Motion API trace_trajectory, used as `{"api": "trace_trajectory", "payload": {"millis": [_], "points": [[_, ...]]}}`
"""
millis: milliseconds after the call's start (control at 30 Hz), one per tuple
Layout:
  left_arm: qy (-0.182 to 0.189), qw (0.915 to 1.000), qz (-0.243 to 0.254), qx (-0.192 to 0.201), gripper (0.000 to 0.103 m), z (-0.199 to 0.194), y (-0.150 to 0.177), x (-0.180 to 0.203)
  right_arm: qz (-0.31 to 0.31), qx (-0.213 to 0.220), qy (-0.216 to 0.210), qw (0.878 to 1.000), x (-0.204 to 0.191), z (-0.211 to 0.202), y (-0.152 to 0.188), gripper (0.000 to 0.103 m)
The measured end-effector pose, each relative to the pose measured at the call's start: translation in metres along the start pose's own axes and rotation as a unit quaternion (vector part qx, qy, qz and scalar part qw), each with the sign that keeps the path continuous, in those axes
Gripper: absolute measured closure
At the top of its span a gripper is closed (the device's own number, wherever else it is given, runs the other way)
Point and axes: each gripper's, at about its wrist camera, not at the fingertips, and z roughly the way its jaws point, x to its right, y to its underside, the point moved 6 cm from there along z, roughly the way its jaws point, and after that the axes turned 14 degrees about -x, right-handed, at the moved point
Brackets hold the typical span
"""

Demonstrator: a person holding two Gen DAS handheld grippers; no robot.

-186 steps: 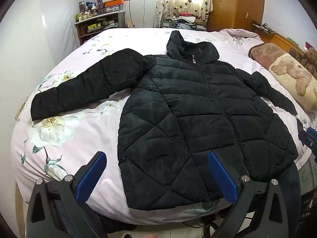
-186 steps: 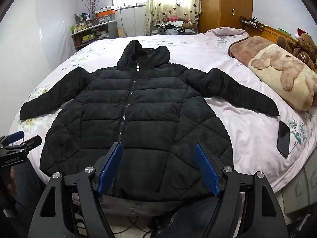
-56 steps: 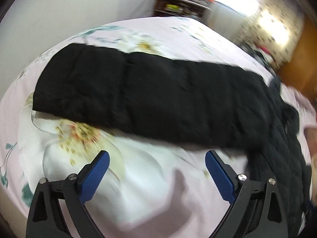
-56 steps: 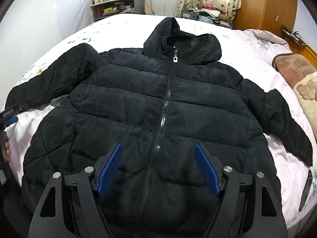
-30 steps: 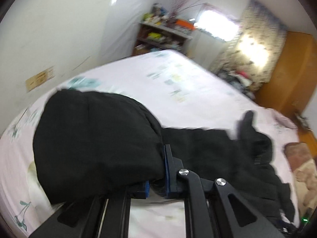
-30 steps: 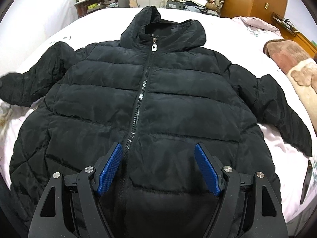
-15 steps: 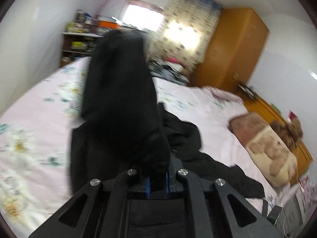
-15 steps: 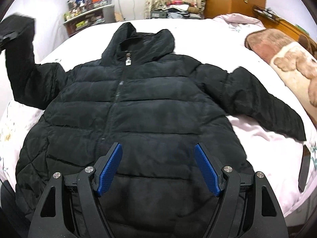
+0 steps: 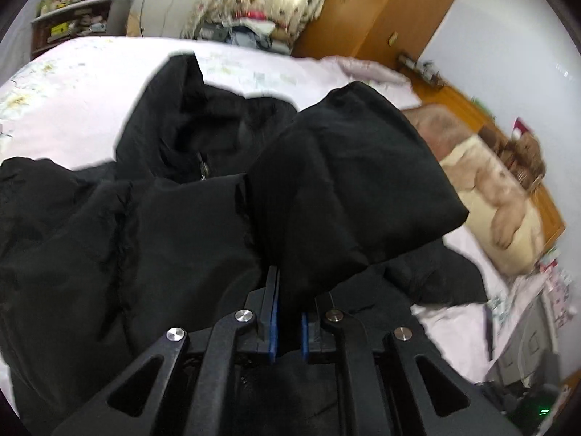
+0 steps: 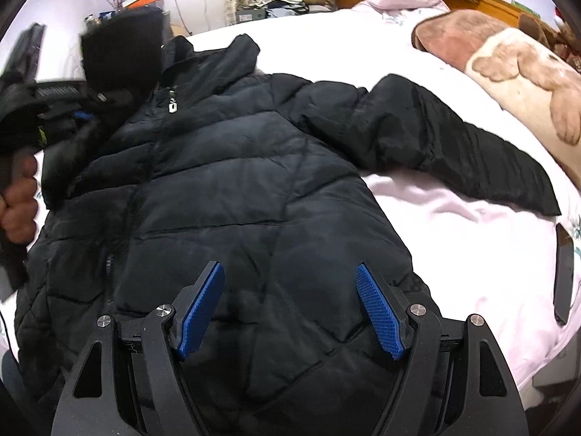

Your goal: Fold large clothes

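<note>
A black quilted hooded jacket (image 10: 247, 196) lies front up on the pink bed (image 10: 454, 225), zipper closed. In the left wrist view my left gripper (image 9: 288, 312) is shut on the cuff end of the jacket's left sleeve (image 9: 345, 189), which it holds up over the chest, near the hood (image 9: 189, 116). The right wrist view shows that same left gripper (image 10: 81, 114) at the far left, a hand gripping its handle, the sleeve cuff (image 10: 121, 54) raised. My right gripper (image 10: 288, 309) hangs open above the jacket's lower hem, nothing between its blue pads. The other sleeve (image 10: 464, 145) lies stretched out to the right.
A brown and cream bear blanket (image 10: 515, 69) lies at the bed's right side. A dark phone (image 10: 563, 276) rests near the right edge. A wooden wardrobe (image 9: 377, 11), curtains and a cluttered shelf (image 9: 72, 11) stand beyond the bed.
My left gripper has carried the sleeve end from the bed's left side up and across over the jacket's chest. The right gripper shifted a little over the hem and stayed open.
</note>
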Motion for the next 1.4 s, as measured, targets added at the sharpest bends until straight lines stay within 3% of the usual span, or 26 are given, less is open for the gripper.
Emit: {"api": "trace_trajectory", "payload": {"millis": [67,133,200,300,400,500,600,667,733,867,1000,1133,1233,1300,1400], "points": [[0.009,0.9997,0.002,-0.021,0.086,0.015,0.004,0.003,0.0,0.001,0.002,1.0,0.002,0.002,-0.001,0.028],[0.018,0.9994,0.001,-0.03,0.057,0.021,0.007,0.011,-0.002,0.005,0.002,1.0,0.002,0.002,-0.004,0.028],[0.033,0.9992,0.002,-0.022,0.043,0.009,0.009,0.014,-0.003,0.011,-0.003,1.0,0.0,0.0,-0.008,0.028],[0.051,0.9987,0.008,0.004,0.036,-0.023,0.01,0.016,-0.006,0.022,-0.012,1.0,-0.005,-0.004,-0.018,0.028],[0.032,0.9978,0.022,0.053,0.035,-0.062,0.004,0.004,-0.014,0.037,-0.027,0.999,-0.017,-0.008,-0.035,0.028],[-0.04,0.9946,0.005,0.095,0.035,-0.09,-0.006,-0.051,-0.031,0.051,-0.033,0.998,-0.033,-0.008,-0.055,0.028],[-0.109,0.9892,-0.055,0.081,0.038,-0.091,-0.008,-0.125,-0.049,0.054,-0.041,0.997,-0.051,0.003,-0.083,0.037],[-0.126,0.9863,-0.088,0.06,0.047,-0.078,-0.007,-0.162,-0.061,0.054,-0.042,0.996,-0.063,0.016,-0.104,0.039],[-0.124,0.9861,-0.102,0.044,0.048,-0.061,-0.006,-0.183,-0.071,0.05,-0.039,0.995,-0.074,0.031,-0.123,0.05],[-0.143,0.9861,-0.08,0.028,0.048,-0.028,-0.006,-0.18,-0.072,0.027,-0.017,0.997,-0.078,0.071,-0.157,0.055],[-0.166,0.984,-0.059,0.028,0.047,-0.011,-0.006,-0.176,-0.055,-0.01,-0.004,0.998,-0.063,0.114,-0.159,0.055],[-0.169,0.9838,-0.054,0.021,0.047,-0.009,-0.006,-0.181,-0.067,-0.017,0.01,0.998,-0.066,0.122,-0.159,0.055],[-0.167,0.9846,-0.049,0.021,0.05,-0.031,-0.002,-0.173,-0.052,-0.017,-0.004,0.998,-0.063,0.105,-0.161,0.055],[-0.141,0.9881,-0.043,0.042,0.051,-0.058,0.005,-0.162,-0.045,0.01,-0.017,0.999,-0.058,0.079,-0.155,0.055],[-0.133,0.9888,-0.037,0.055,0.051,-0.077,0.029,-0.158,-0.045,0.03,-0.029,0.998,-0.054,0.06,-0.137,0.055]]}}
